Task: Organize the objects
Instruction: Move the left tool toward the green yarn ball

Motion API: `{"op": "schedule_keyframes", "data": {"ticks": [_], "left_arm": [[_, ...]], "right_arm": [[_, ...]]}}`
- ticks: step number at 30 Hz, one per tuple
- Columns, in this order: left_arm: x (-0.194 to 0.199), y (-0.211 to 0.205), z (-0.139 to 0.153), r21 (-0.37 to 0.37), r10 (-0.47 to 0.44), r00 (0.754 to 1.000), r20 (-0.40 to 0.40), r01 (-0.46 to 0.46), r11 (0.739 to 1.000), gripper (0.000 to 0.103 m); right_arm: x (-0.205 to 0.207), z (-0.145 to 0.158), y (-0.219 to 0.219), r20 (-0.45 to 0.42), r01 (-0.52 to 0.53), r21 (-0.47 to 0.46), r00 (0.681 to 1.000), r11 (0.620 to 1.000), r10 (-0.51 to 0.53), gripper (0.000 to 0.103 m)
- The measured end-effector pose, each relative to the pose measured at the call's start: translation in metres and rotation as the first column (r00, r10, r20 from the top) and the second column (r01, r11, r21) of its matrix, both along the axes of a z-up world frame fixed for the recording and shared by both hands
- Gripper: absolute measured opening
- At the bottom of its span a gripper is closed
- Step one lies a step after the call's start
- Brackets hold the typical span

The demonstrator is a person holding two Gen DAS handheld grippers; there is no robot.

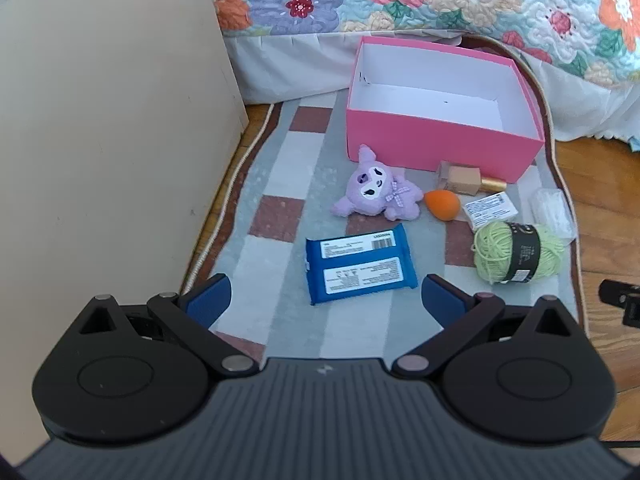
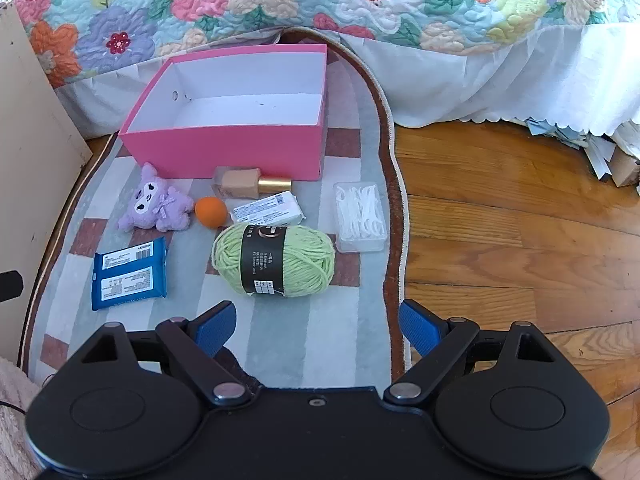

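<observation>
Floss picks in their clear case (image 2: pixel 361 216) we read only from the right wrist. Pink box (image 2: pixel 224 148) sits empty on the far rug (image 2: pixel 320 332); both our jaws gape, holding nothing.

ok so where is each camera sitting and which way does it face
Left wrist: sits on the left tongs, tilted down at the blue packet; own open blue fingers show.
Right wrist: sits on the right tongs, tilted down at the green yarn; own open fingers show.
Shared: pink box, plush, rug.
</observation>
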State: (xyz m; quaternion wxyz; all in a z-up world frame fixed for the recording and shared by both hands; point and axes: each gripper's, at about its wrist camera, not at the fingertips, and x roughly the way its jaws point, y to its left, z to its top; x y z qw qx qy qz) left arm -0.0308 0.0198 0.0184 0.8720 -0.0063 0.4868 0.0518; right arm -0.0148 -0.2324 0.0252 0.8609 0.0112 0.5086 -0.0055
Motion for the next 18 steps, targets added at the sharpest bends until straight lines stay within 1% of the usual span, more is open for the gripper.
{"op": "schedule_keyframes", "data": {"ticks": [2,6,8,15,16,18], "left_arm": [[-0.002,0.001,-0.002,-0.01,0.004,1.0,0.005,-0.004,1.0,0.103],[-0.007,0.0,-0.004,0.029,0.002,0.999,0.037,-0.003,1.0,0.103],[-0.008,0.002,-0.004,0.026,0.005,0.999,0.047,-0.006,1.0,0.103],[-0.008,0.009,-0.007,-0.042,0.018,0.999,0.05,-0.016,0.999,0.103],[-0.008,0.01,-0.008,-0.057,0.025,0.999,0.045,-0.022,0.998,0.103],[-0.006,0.016,-0.009,-0.113,0.059,0.998,0.022,-0.056,0.992,0.102]], "right_arm": [[0.0,0.001,0.001,0.0,-0.004,-0.002,1.0,1.0,0.004,0.091],[0.0,0.001,0.002,0.001,-0.01,-0.005,1.0,1.0,0.01,0.091],[-0.001,0.001,0.003,-0.001,-0.012,-0.007,1.0,1.0,0.012,0.091],[-0.001,-0.002,0.005,-0.013,-0.015,-0.016,1.0,1.0,0.015,0.091],[-0.001,-0.002,0.005,-0.014,-0.016,-0.017,1.0,1.0,0.016,0.091],[-0.001,-0.003,0.005,-0.017,-0.018,-0.02,1.0,1.0,0.017,0.091]]}}
